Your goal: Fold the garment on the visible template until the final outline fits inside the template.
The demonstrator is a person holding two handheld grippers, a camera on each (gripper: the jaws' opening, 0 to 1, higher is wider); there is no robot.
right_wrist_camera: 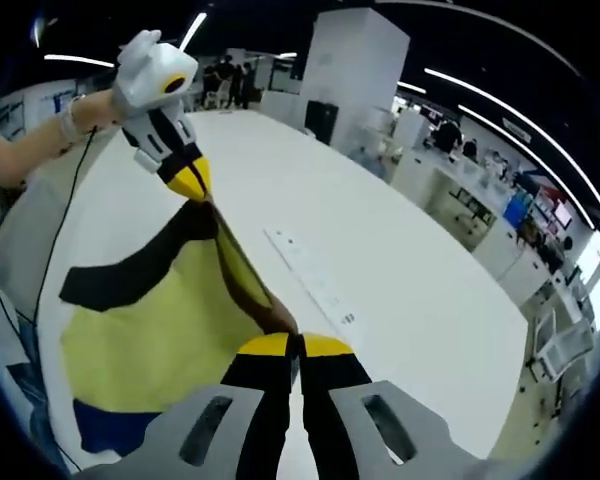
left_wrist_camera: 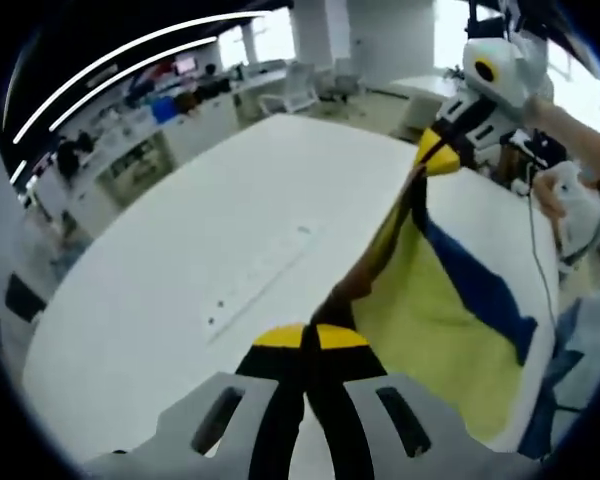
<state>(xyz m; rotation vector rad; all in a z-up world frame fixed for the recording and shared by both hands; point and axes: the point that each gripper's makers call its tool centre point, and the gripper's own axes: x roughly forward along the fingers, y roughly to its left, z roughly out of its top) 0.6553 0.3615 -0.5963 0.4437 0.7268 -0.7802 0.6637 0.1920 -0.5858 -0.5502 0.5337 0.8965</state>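
Clamped on one corner of the yellow garment (left_wrist_camera: 430,330) by the left gripper (left_wrist_camera: 311,337), on the other by the right gripper (right_wrist_camera: 295,345); cloth stretched between them above the white table (left_wrist_camera: 210,250). Blue band clear in left gripper view; dark band, blue hem in right gripper view.

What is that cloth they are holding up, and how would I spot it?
Look at the big white table. Above its near edge hangs a yellow garment with dark blue bands, stretched between the left gripper and the right gripper, each pinching a corner. It is the one brightly coloured thing on the table.
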